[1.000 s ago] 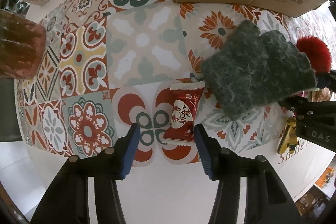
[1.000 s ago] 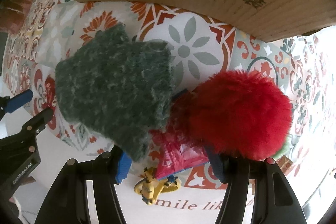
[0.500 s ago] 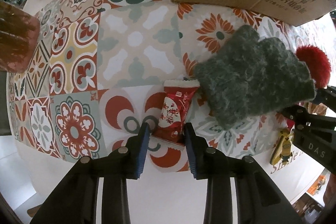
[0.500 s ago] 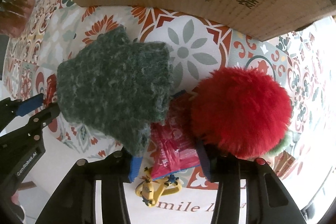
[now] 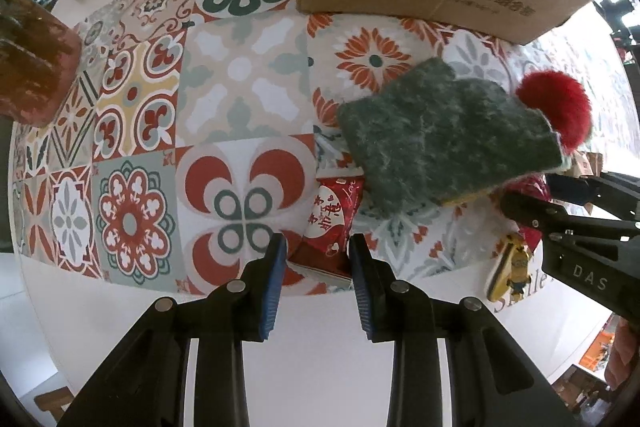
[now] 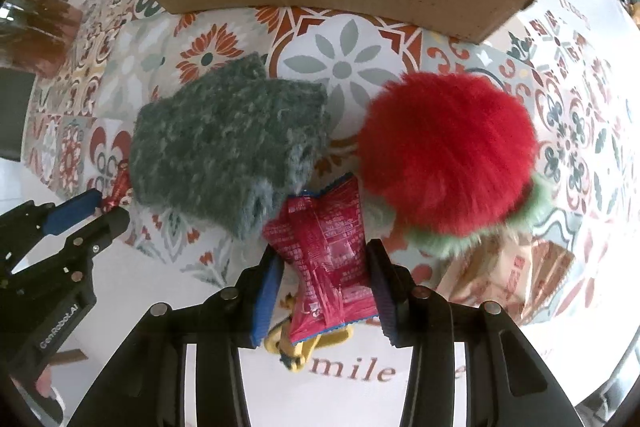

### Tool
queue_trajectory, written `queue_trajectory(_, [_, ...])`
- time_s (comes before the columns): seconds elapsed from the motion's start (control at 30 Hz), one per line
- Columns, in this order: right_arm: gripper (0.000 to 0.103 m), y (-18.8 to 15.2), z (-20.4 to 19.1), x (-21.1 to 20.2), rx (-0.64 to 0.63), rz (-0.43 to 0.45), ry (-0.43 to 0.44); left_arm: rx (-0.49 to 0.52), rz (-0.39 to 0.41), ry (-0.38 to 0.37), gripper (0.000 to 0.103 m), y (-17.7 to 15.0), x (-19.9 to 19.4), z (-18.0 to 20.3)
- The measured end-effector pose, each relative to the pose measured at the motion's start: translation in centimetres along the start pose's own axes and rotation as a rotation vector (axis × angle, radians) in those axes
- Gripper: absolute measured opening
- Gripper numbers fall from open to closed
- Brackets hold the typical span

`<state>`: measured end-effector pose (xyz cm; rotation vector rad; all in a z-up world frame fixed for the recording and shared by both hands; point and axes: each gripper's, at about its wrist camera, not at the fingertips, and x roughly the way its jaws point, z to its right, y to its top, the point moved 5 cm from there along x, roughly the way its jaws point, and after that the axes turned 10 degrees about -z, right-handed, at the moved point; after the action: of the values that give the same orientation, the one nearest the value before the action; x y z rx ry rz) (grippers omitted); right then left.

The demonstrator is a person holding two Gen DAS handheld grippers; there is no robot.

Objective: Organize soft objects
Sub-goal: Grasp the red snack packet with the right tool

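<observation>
Both tools have narrowed since the earlier frame: left tool (image 5: 318, 261) clamps the red packet (image 5: 330, 223), right tool (image 6: 324, 283) clamps the crimson wrapper (image 6: 320, 247); slick film may slip out on lifting.

The left gripper (image 5: 317, 251) has narrowed from a wide spread a second ago to pads pressed on the red-and-white snack packet (image 5: 332, 223), whose near end now tilts up between them instead of lying flat ahead. The right gripper (image 6: 324, 259) has likewise drawn in onto the crimson foil packet (image 6: 324, 251), which now rises clear between its pads, above the yellow keychain figure (image 6: 304, 347). The red pompom (image 6: 448, 155) sits further ahead and right, exposing pale green fluff (image 6: 536, 207) and a tan wrapper (image 6: 504, 271) beneath it
</observation>
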<state>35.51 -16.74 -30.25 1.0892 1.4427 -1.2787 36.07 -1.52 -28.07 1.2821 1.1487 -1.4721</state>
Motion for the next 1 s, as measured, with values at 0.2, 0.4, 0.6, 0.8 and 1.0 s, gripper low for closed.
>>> queue_trajectory(0.2, [0.043, -1.8, 0.9, -1.5, 0.009, 0.031, 0.023, 0.01, 0.056, -0.009, 0.032, -2.1, -2.1, 1.3])
queue_trajectory(0.4, [0.043, -3.6, 1.5, -3.7, 0.017, 0.071, 0.054, 0.021, 0.115, -0.017, 0.032, -4.2, -4.8, 1.5])
queue_trajectory(0.6, [0.043, -5.6, 2.3, -6.6, 0.012, 0.131, 0.071, 0.024, 0.155, -0.061, 0.032, -5.8, -7.1, 2.2])
queue_trajectory(0.8, [0.043, -5.2, 2.3, -9.1, 0.01, 0.181, 0.098, 0.028, 0.198, -0.085, 0.009, -4.9, -8.7, 2.8])
queue_trajectory(1.0, [0.043, -4.9, 1.2, -10.6, 0.006, 0.234, 0.109, 0.055, 0.256, -0.076, 0.006, -4.5, -10.9, 3.1])
